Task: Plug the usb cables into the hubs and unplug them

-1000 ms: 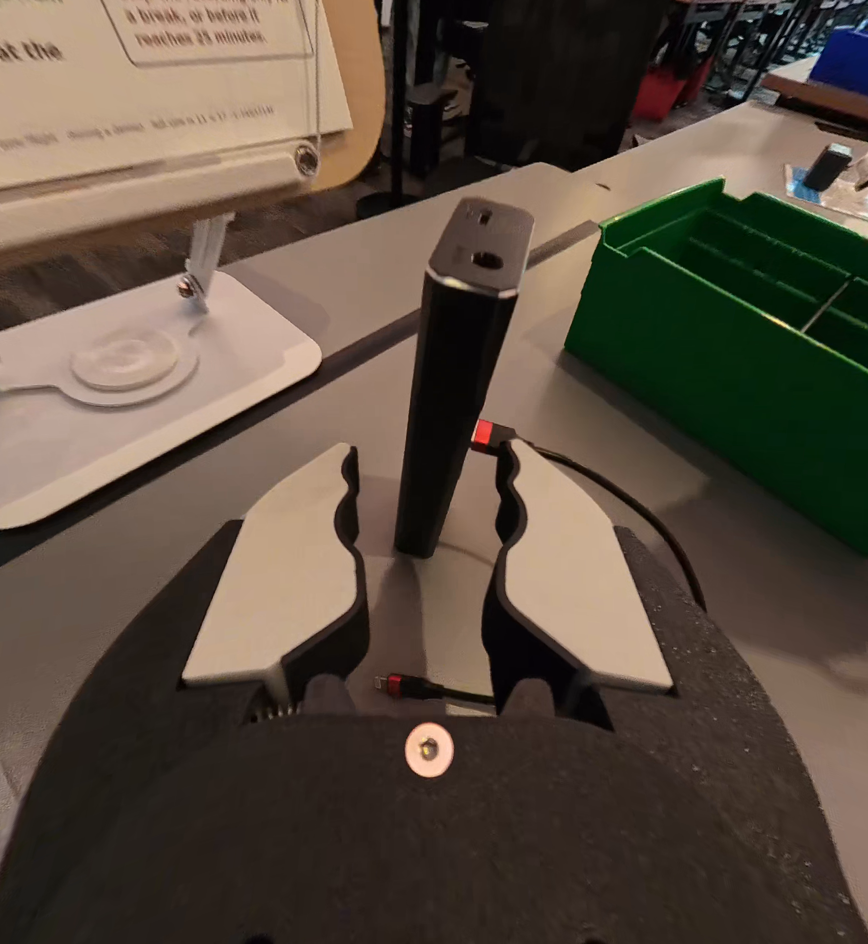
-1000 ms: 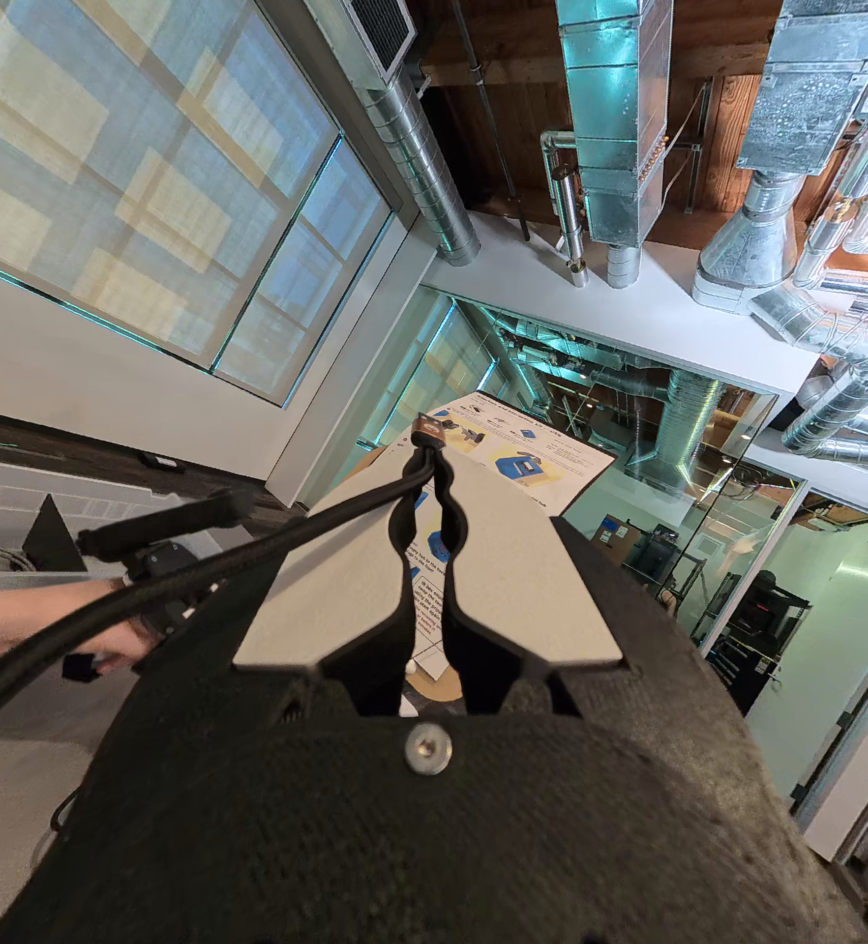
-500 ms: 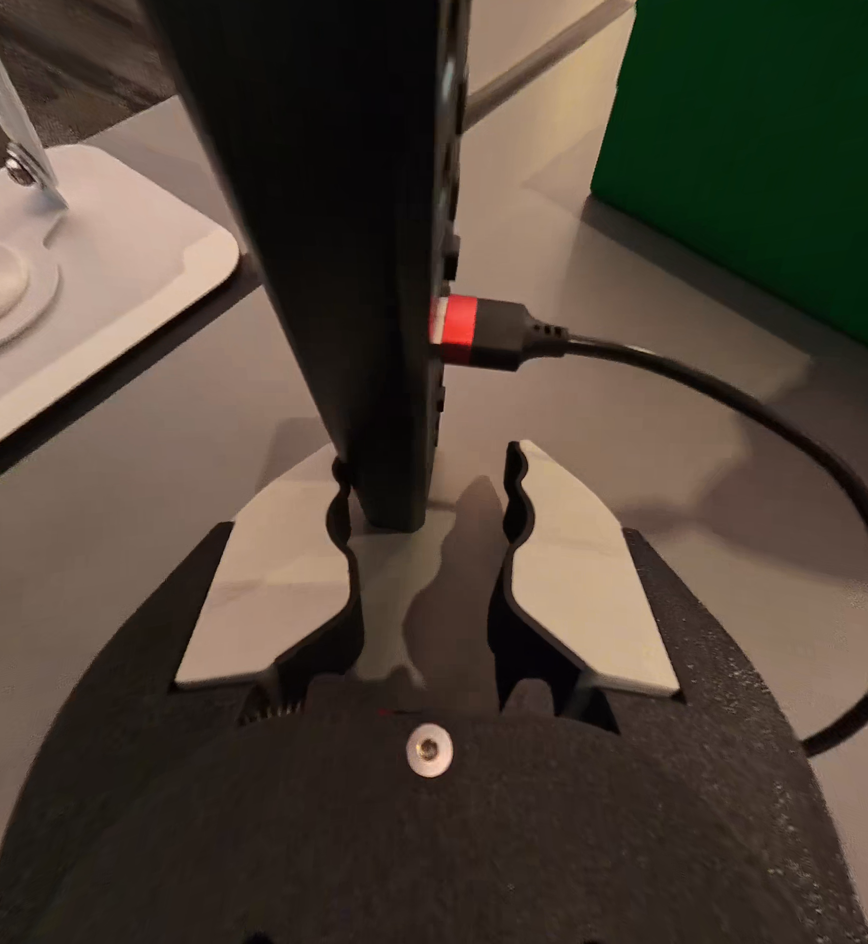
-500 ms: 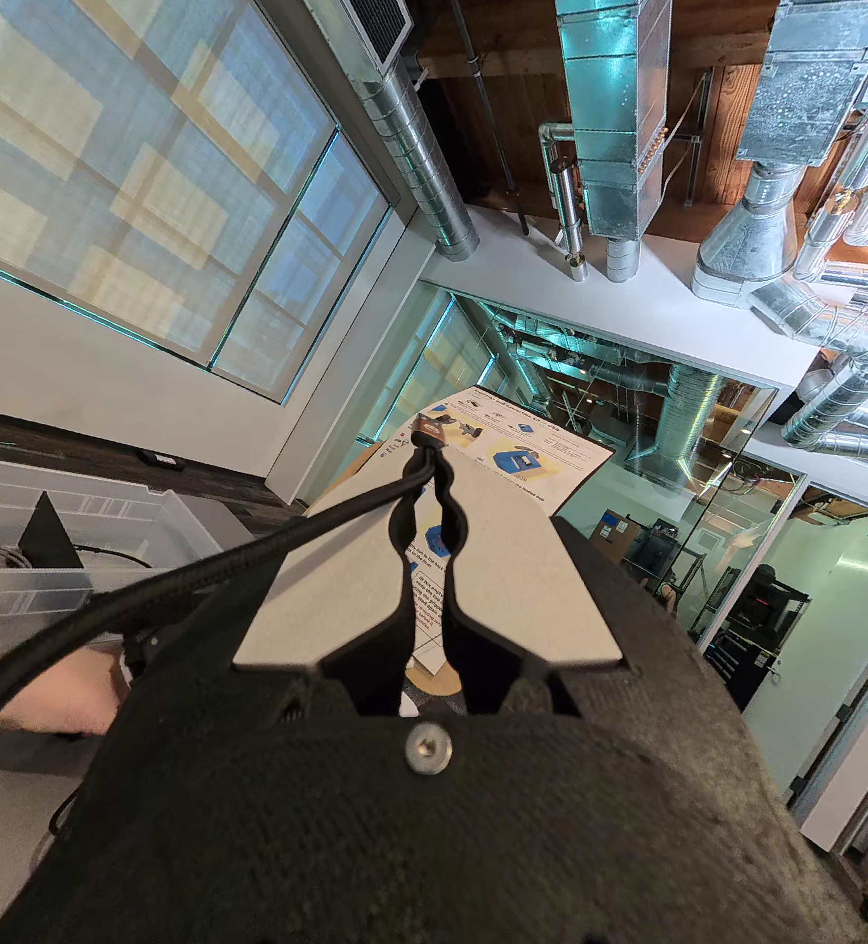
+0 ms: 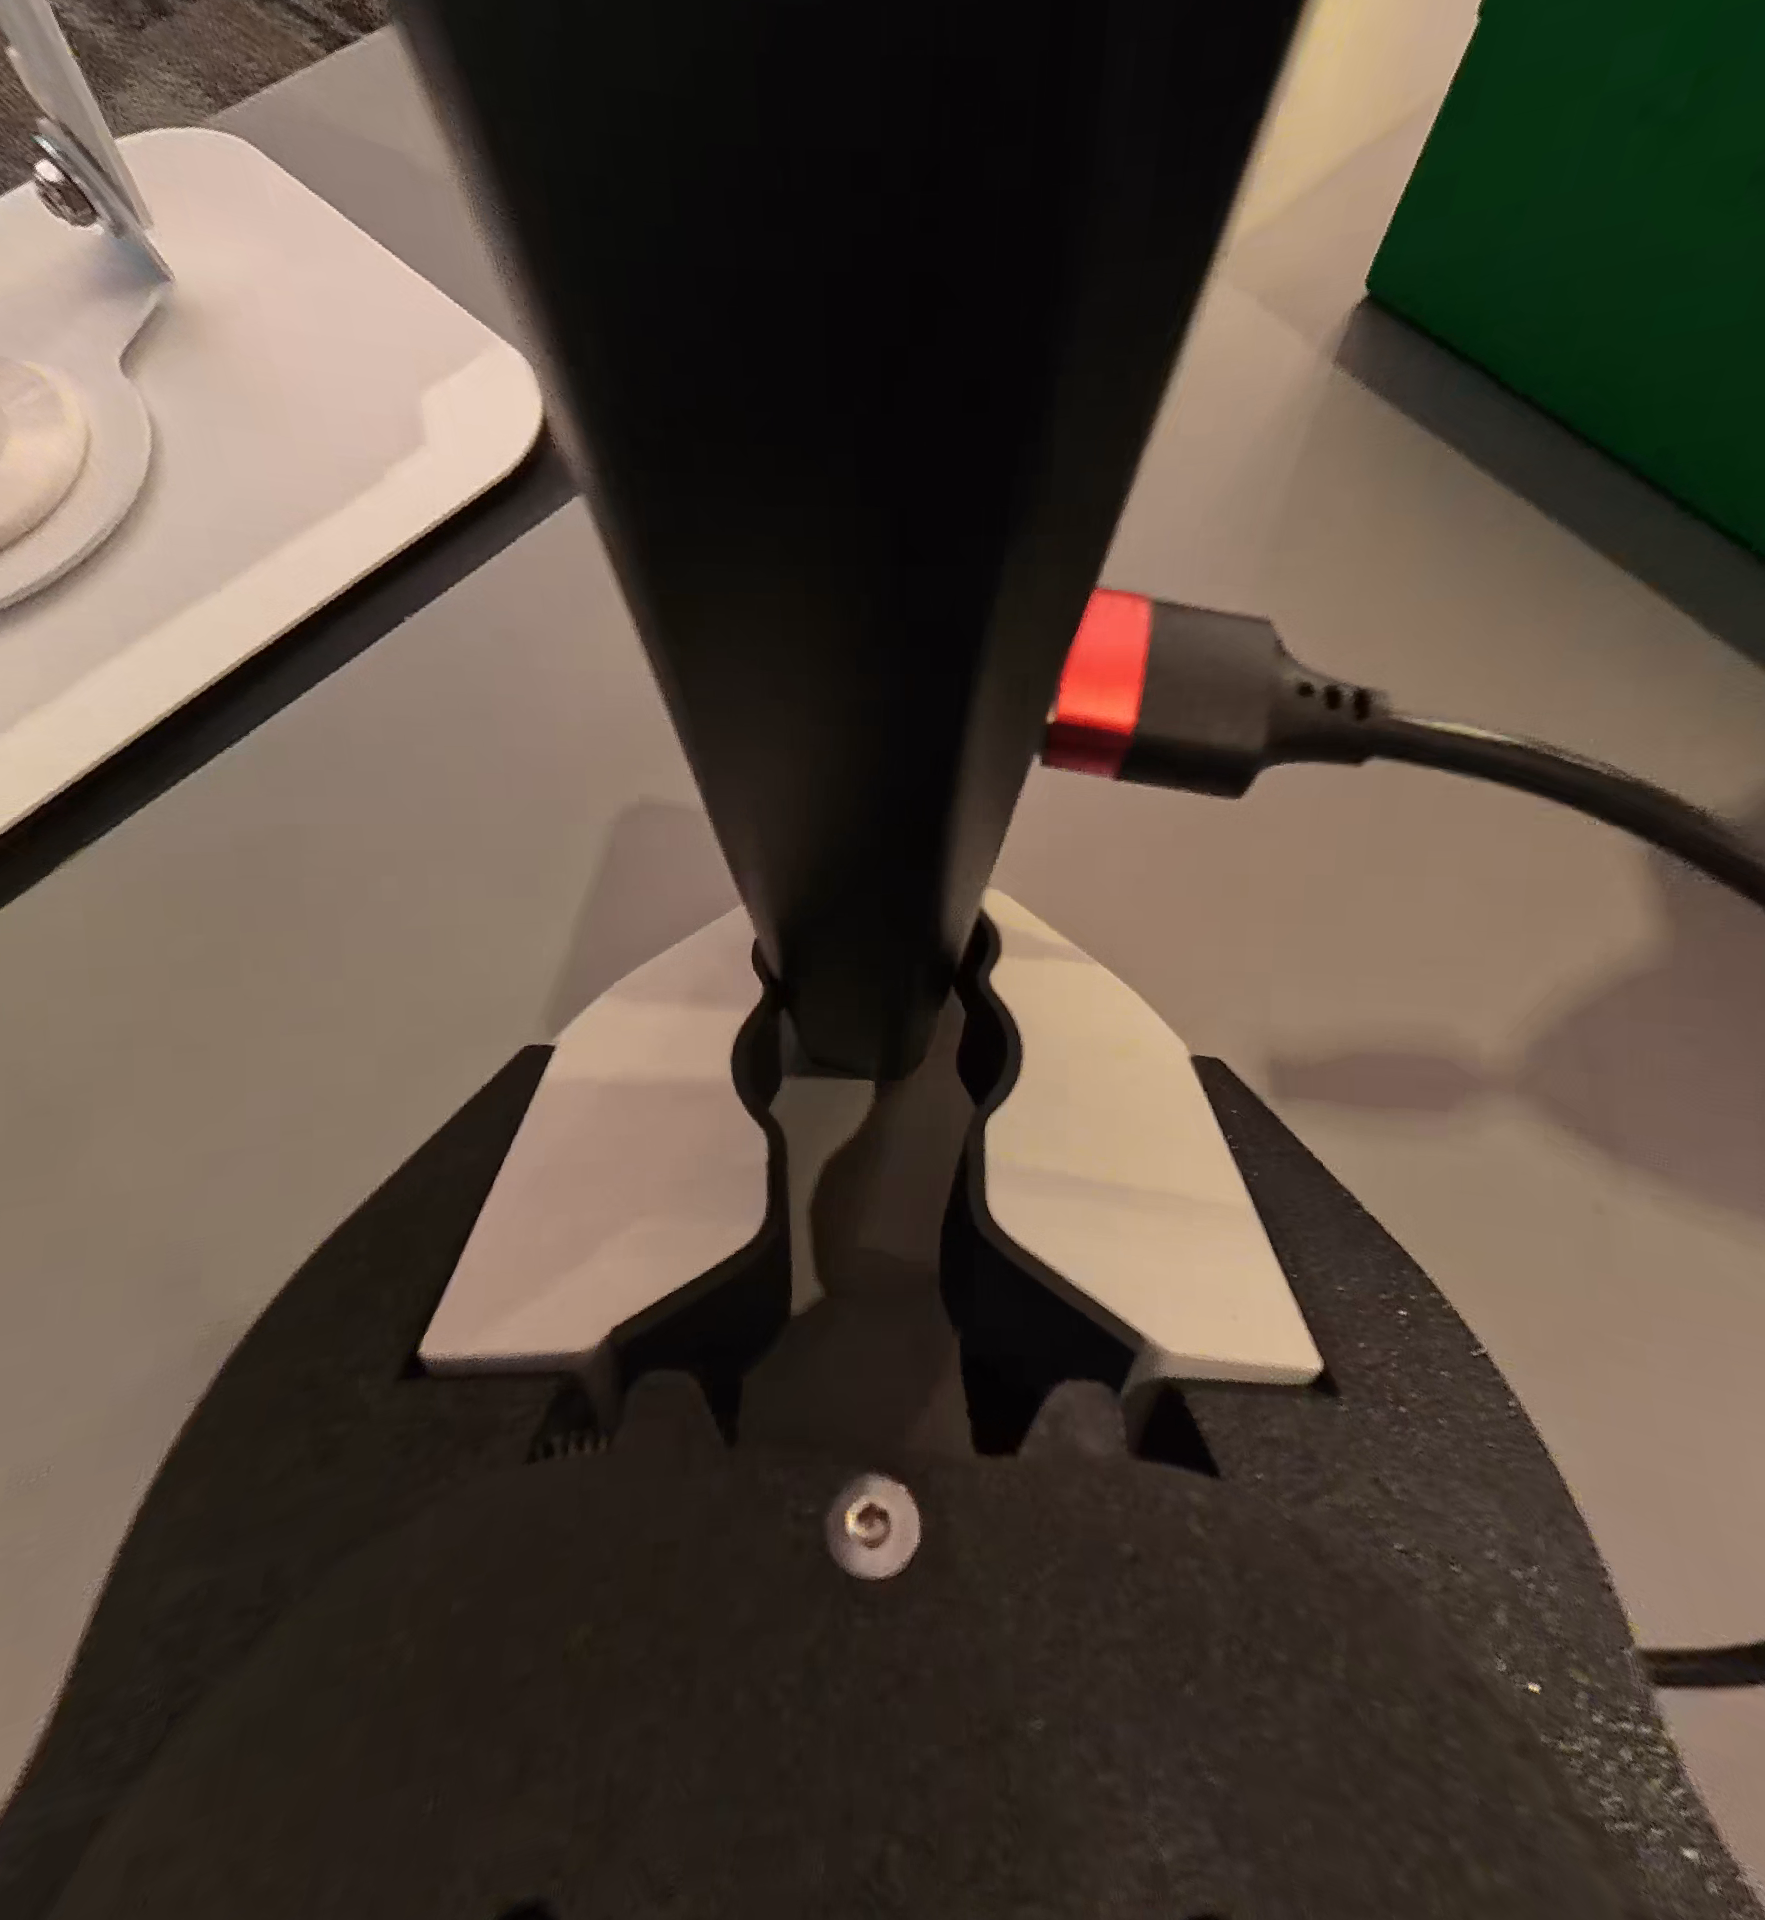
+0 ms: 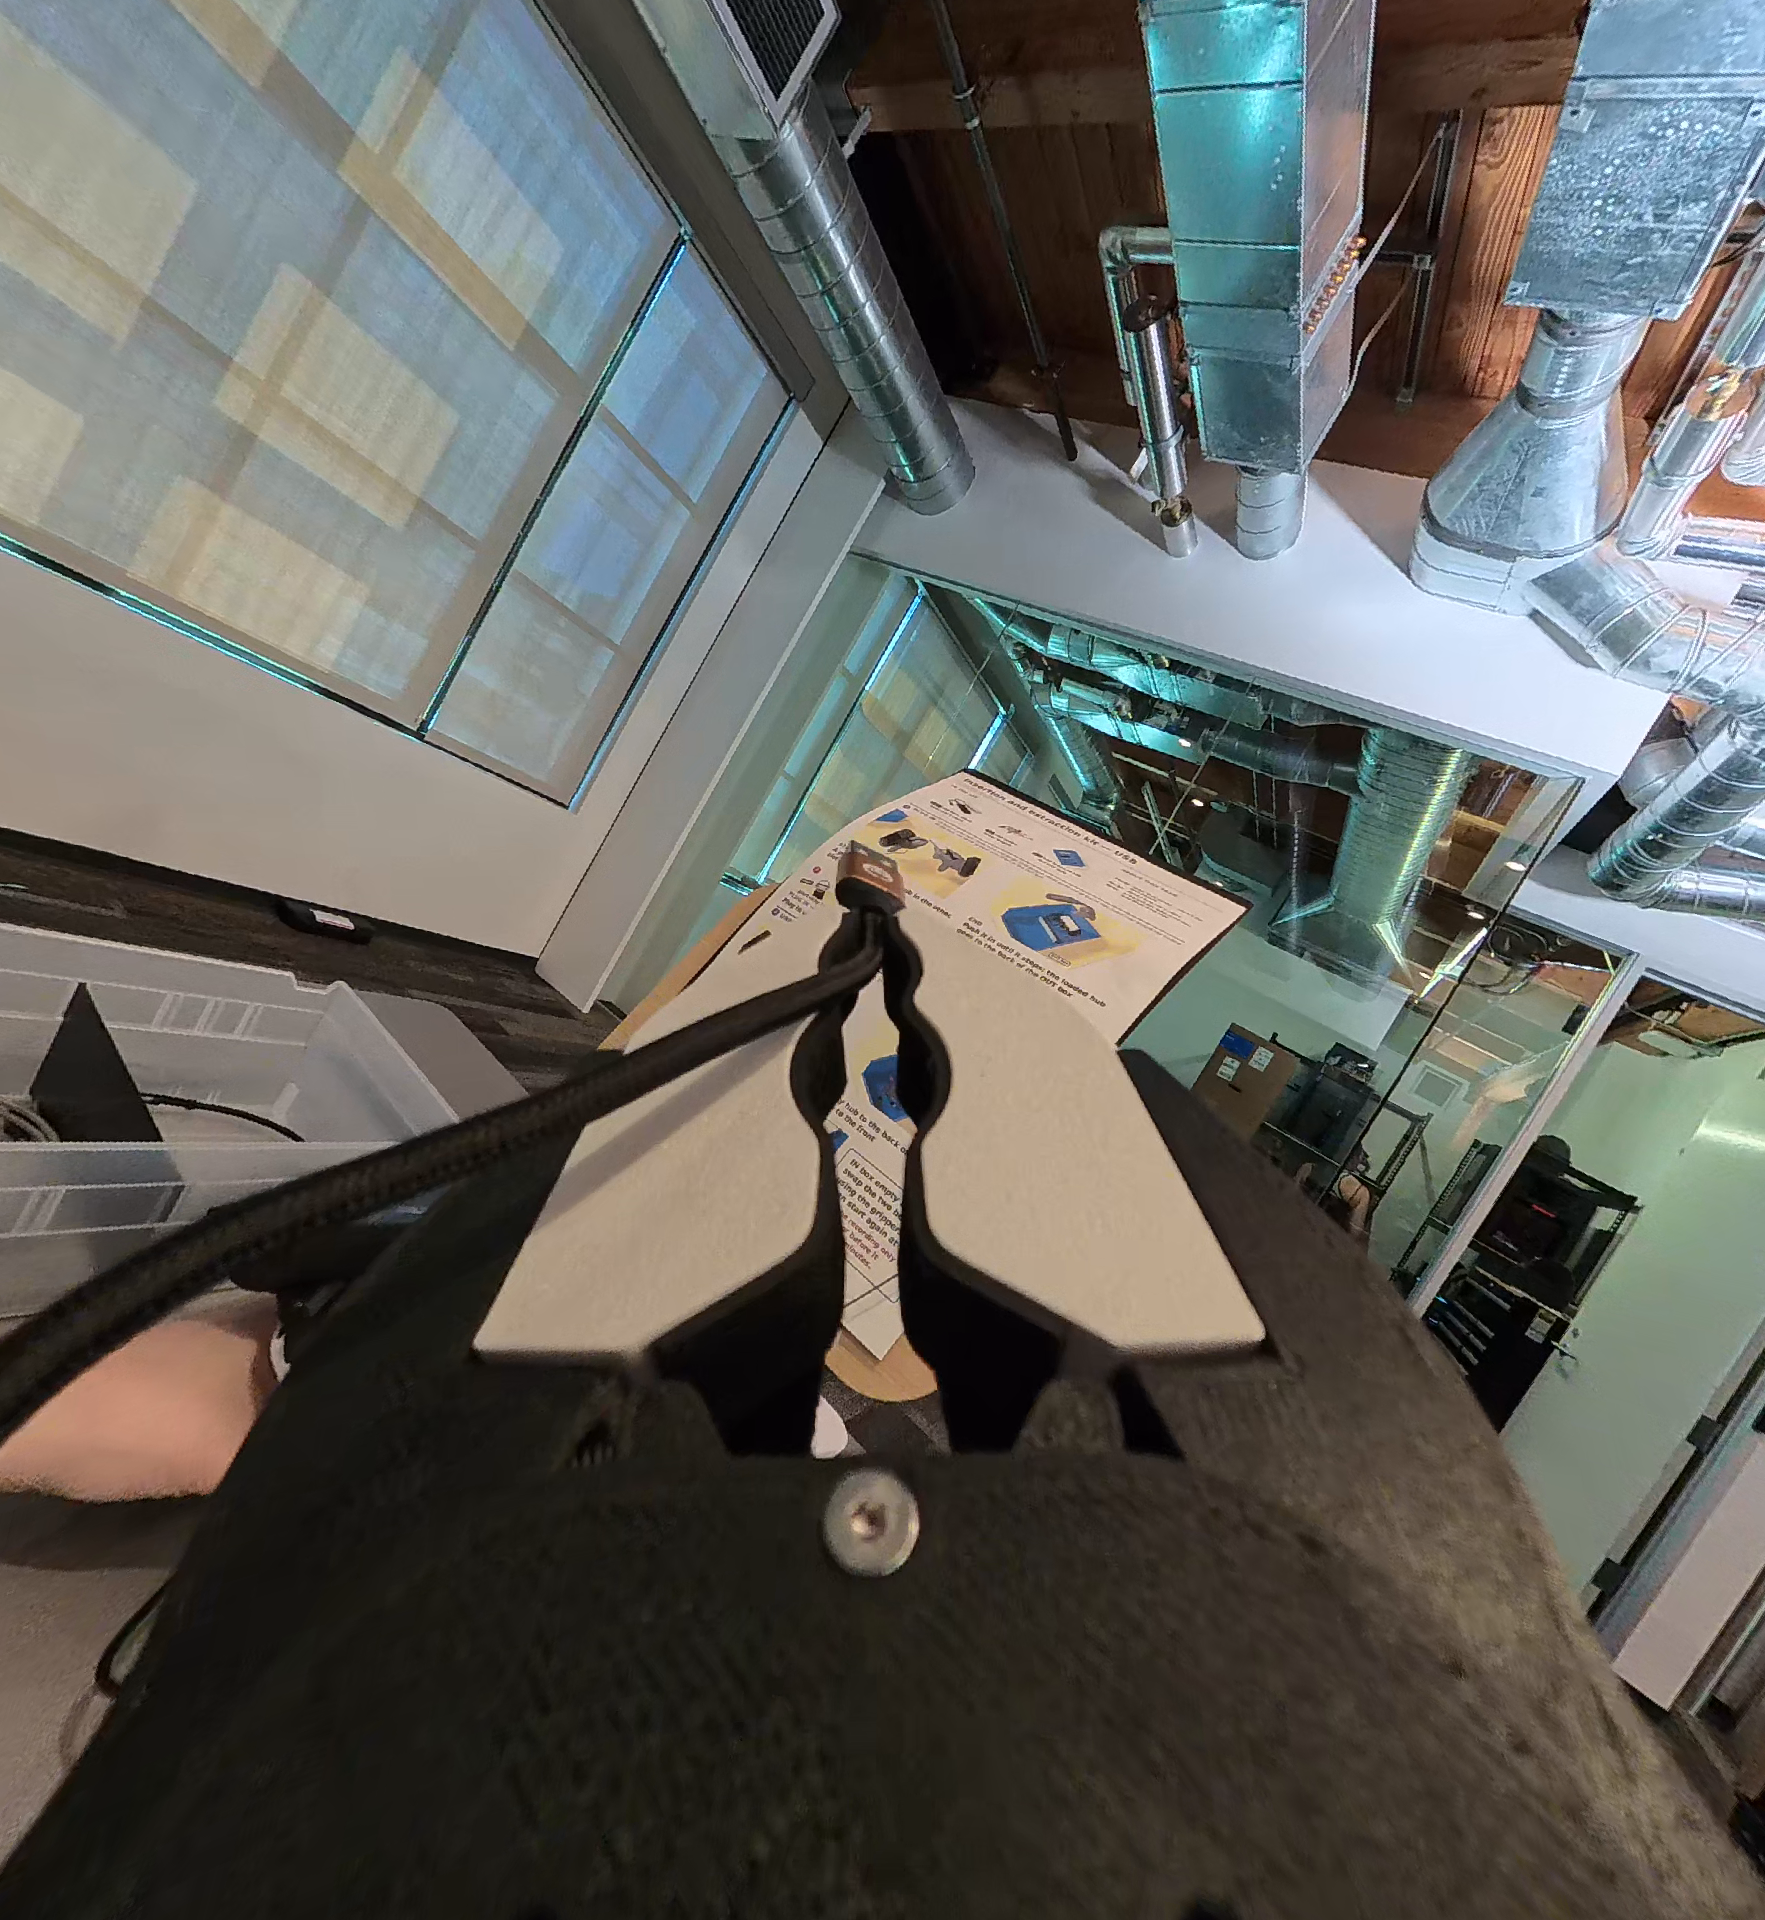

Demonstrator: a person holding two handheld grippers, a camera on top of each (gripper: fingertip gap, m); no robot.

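While left tool (image 5: 873, 982) pinches hub (image 5: 857, 416) base | right tool (image 6: 883, 940) pinches braided cable (image 6: 358, 1174), plug (image 6: 870, 878) seemingly just beyond tips

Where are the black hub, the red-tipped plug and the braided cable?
black hub (image 5: 857, 468), left wrist view, front face.
red-tipped plug (image 5: 1169, 691), left wrist view, black housing.
braided cable (image 6: 442, 1153), right wrist view, mid-length.

Two black textured gripper bodies, left gripper (image 5: 870, 997) and right gripper (image 6: 876, 961): pale grey wavy-edged fingers (image 5: 608, 1205), one silver screw (image 5: 872, 1527) each.
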